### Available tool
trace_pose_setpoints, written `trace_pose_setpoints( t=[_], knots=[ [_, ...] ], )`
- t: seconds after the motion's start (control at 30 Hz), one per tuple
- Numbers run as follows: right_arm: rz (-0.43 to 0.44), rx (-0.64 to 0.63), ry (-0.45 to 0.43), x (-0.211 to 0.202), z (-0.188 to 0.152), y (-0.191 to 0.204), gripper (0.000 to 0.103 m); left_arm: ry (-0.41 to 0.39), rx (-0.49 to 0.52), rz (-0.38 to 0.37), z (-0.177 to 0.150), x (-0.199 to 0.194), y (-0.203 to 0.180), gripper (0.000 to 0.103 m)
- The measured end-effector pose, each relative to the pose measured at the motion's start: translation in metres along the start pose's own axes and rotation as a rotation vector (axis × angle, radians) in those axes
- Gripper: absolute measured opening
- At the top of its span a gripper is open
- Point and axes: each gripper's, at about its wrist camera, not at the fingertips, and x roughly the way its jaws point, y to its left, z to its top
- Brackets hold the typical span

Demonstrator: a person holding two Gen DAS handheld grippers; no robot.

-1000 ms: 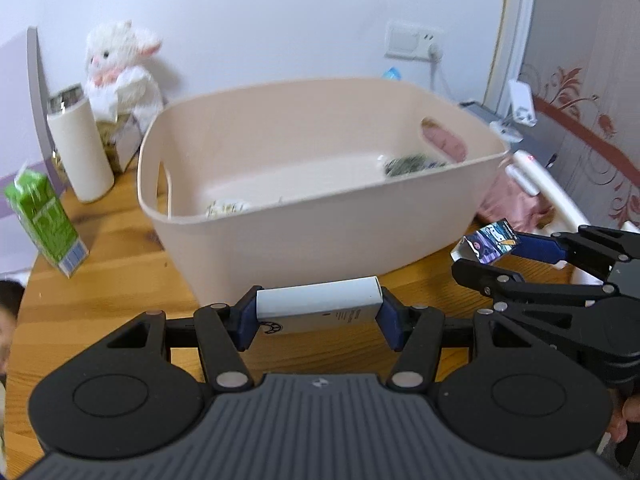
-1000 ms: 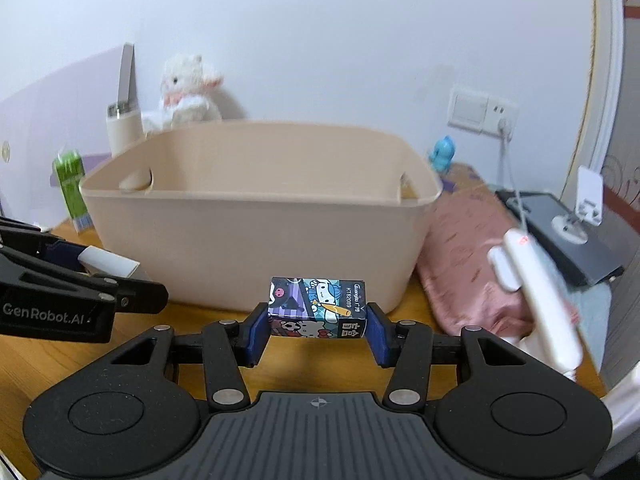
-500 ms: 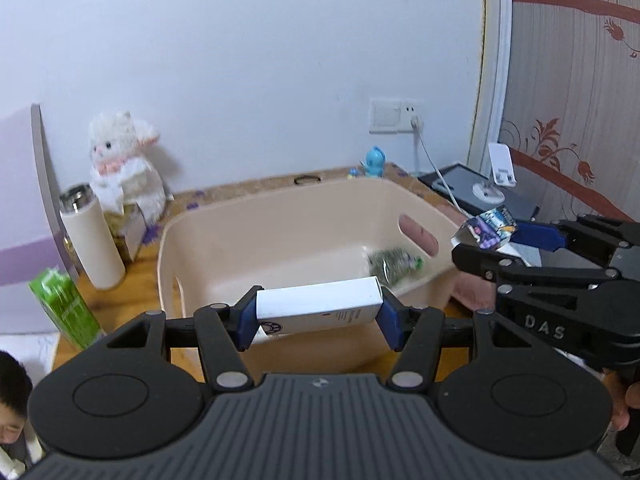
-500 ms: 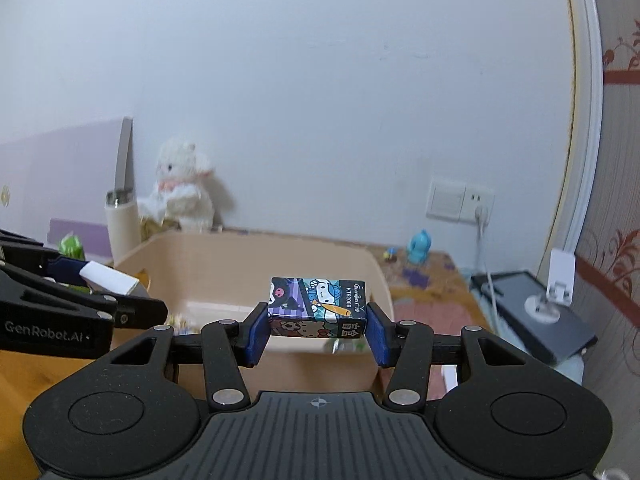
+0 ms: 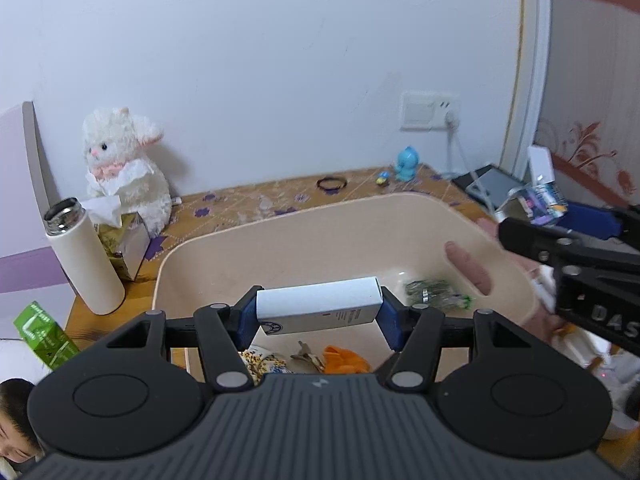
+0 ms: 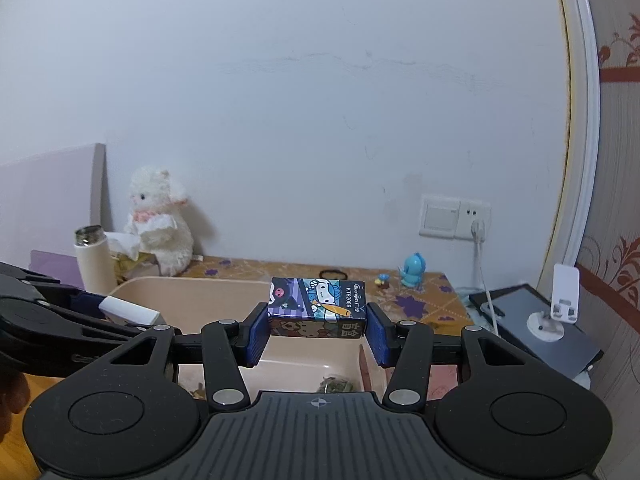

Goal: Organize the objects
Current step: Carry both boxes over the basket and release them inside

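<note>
Left tongs (image 5: 318, 314) are held level above the beige bin (image 5: 280, 240), clamped on a white box (image 5: 318, 312) lying crosswise; at their 2 o'clock, the right tongs (image 6: 316, 330) grip a cartoon-printed carton (image 6: 318, 306) over the bin's right rim

Soft even indoor light, fisheye-bent edges, dark corners, slight blur
</note>
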Motion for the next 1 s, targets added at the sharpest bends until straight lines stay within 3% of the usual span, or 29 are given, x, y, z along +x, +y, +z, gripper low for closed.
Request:
trace_pose_setpoints(
  t=[0.27,0.53,0.6,0.67,0.73,0.77,0.8,0.83,0.87,1.0],
  knots=[
    [-0.018,-0.014,0.122,0.047,-0.011,0.001,0.047,0.134,0.003,0.024,-0.003,0.059,0.005,0.061],
    [-0.038,-0.032,0.221,0.073,-0.025,0.012,0.047,0.219,0.028,0.005,-0.005,0.077,0.012,0.061],
    [-0.041,-0.024,0.235,0.073,-0.024,0.013,0.057,0.218,0.050,0.016,-0.005,0.076,0.012,0.061],
    [-0.040,-0.007,0.252,0.073,-0.024,0.014,0.058,0.218,0.059,0.027,-0.005,0.074,0.012,0.062],
    [-0.046,0.007,0.266,0.070,-0.023,0.013,0.064,0.210,0.046,0.029,-0.005,0.070,0.013,0.063],
    [-0.051,0.012,0.266,0.066,-0.023,0.014,0.067,0.203,0.038,0.027,-0.005,0.067,0.014,0.068],
    [-0.057,0.016,0.261,0.062,-0.023,0.013,0.076,0.197,0.032,0.026,-0.005,0.063,0.014,0.078],
    [-0.064,0.018,0.256,0.057,-0.023,0.013,0.083,0.184,0.030,0.025,-0.005,0.058,0.013,0.083],
    [-0.070,0.021,0.249,0.051,-0.022,0.013,0.084,0.169,0.029,0.023,-0.005,0.053,0.013,0.088],
    [-0.085,0.021,0.220,0.028,-0.015,0.011,0.091,0.133,0.053,0.009,-0.006,0.033,0.008,0.089]
  ],
)
